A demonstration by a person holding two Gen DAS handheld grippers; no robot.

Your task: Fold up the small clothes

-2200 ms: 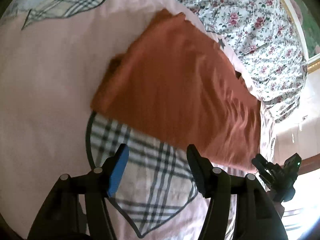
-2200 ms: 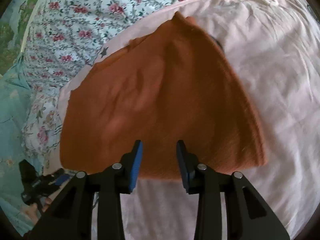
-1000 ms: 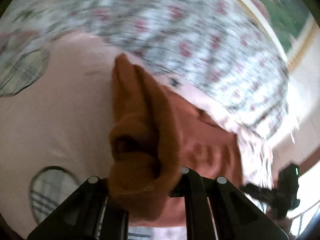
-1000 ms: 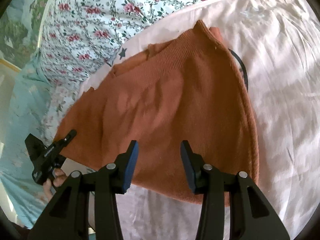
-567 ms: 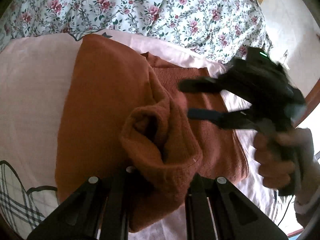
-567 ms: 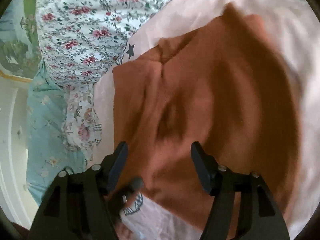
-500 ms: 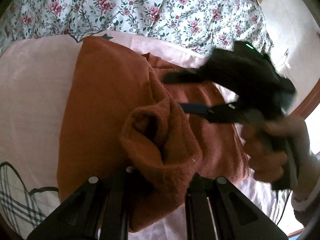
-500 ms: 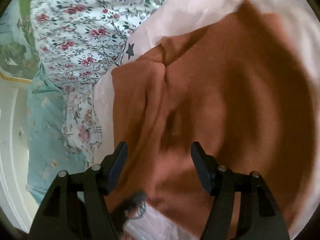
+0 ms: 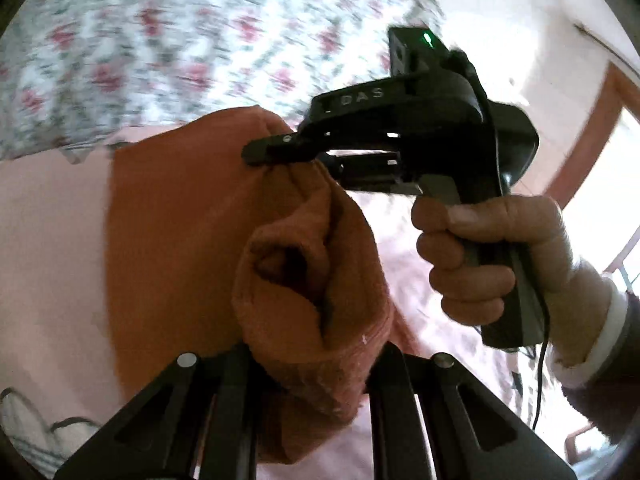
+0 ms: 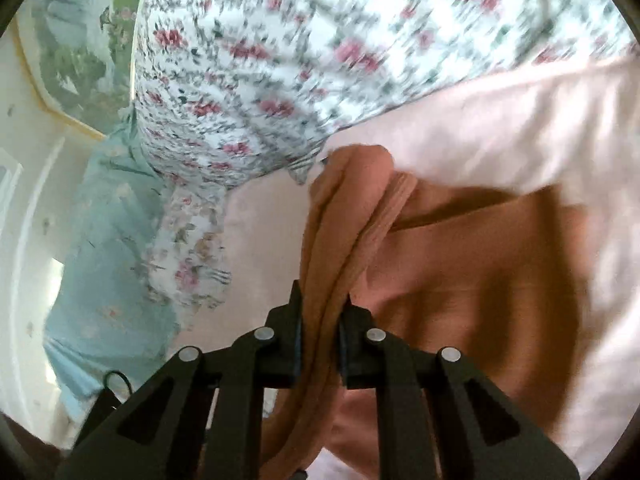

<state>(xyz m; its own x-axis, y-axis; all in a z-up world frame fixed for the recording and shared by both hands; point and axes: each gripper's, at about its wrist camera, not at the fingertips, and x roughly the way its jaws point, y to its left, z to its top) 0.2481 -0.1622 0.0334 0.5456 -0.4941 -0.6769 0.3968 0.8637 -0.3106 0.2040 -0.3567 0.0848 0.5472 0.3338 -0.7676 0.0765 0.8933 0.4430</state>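
A rust-orange knit garment (image 9: 168, 232) lies partly on the pink bedsheet (image 9: 48, 216), and both grippers lift part of it. My left gripper (image 9: 312, 360) is shut on a bunched ribbed edge of it. My right gripper (image 10: 320, 320) is shut on another gathered edge of the garment (image 10: 460, 280). In the left wrist view the right gripper (image 9: 280, 152) pinches the cloth just beyond my left one, held by a hand (image 9: 480, 256).
A floral quilt (image 10: 320, 60) lies along the far side of the bed. A light blue floral pillow (image 10: 108, 240) lies at the left. A plaid patch on the sheet (image 9: 36, 428) shows at lower left. A wooden door frame (image 9: 588, 128) stands at right.
My right gripper has shut on the garment's edge, where it was open above the cloth. Both grippers have lifted the cloth and come close together.
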